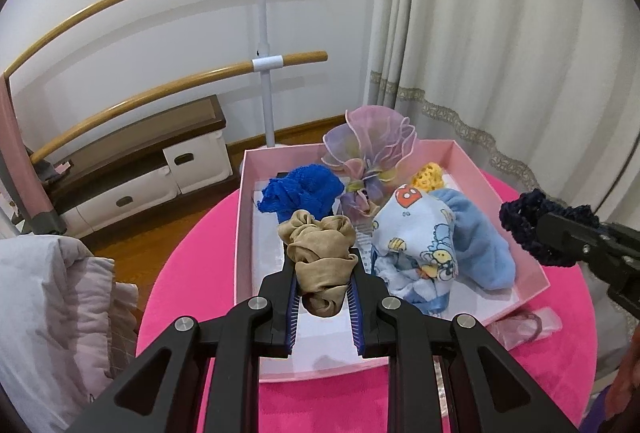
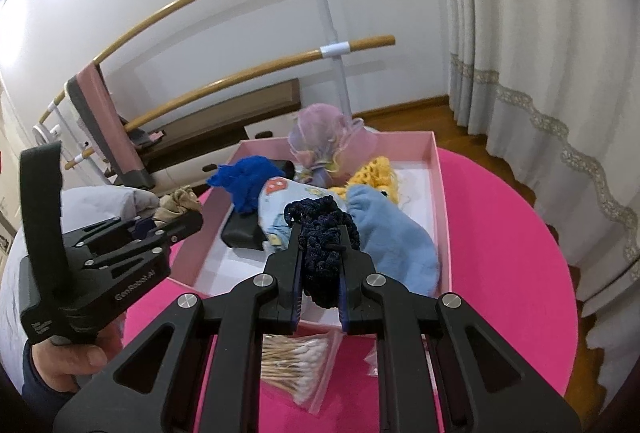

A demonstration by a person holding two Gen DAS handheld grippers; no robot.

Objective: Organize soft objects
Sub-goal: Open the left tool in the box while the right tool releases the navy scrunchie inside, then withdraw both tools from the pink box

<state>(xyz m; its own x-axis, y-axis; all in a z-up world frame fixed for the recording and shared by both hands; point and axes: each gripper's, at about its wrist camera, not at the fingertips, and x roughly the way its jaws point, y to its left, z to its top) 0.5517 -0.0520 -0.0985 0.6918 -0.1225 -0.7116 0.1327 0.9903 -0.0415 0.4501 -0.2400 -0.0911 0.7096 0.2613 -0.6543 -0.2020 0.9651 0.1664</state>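
My left gripper (image 1: 323, 265) is shut on a tan scrunchie (image 1: 320, 257) and holds it above the near left part of a pink box (image 1: 240, 233). My right gripper (image 2: 320, 245) is shut on a dark navy knitted scrunchie (image 2: 322, 257) above the box's near edge (image 2: 444, 233). Each gripper shows in the other's view, the right one (image 1: 560, 237) and the left one (image 2: 176, 221). In the box lie a royal blue cloth (image 1: 300, 193), a lilac organza pouch (image 1: 368, 149), a cartoon-print cloth (image 1: 420, 245), a light blue fleece piece (image 1: 480, 245) and a yellow crochet piece (image 1: 428, 175).
The box stands on a round hot-pink table (image 2: 500, 253). A bag of cotton swabs (image 2: 296, 365) lies in front of the box. A black case (image 2: 244, 233) lies inside it. Ballet bars (image 1: 264, 65), a low cabinet, a curtain (image 1: 500, 33) and pale bedding (image 1: 52, 293) surround the table.
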